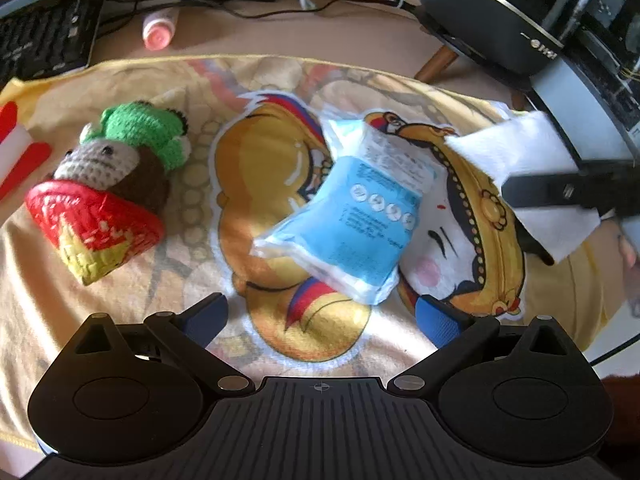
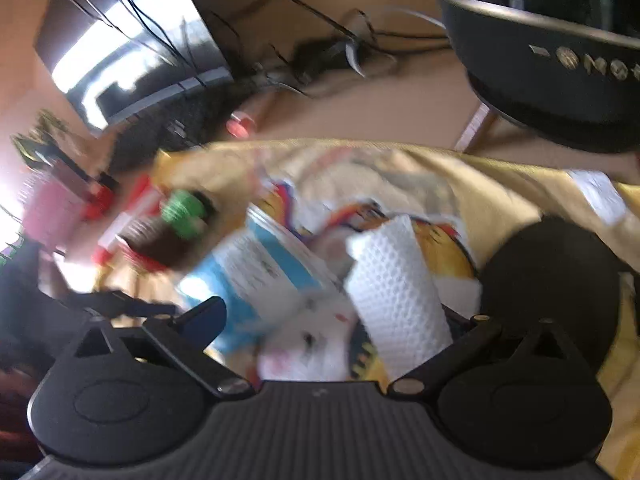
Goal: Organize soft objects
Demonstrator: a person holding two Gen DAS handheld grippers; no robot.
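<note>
blue packet just beyond open jaws

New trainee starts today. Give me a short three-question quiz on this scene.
1. True or false: the left claw is shut on the blue pack.
2. In the left wrist view, what lies left of the blue pack? A) crochet toy B) sock C) ball
3. Fill in: the blue pack lies on a ___ cloth.
Key: 1 false, it is open and empty; 2 A; 3 yellow.
</note>
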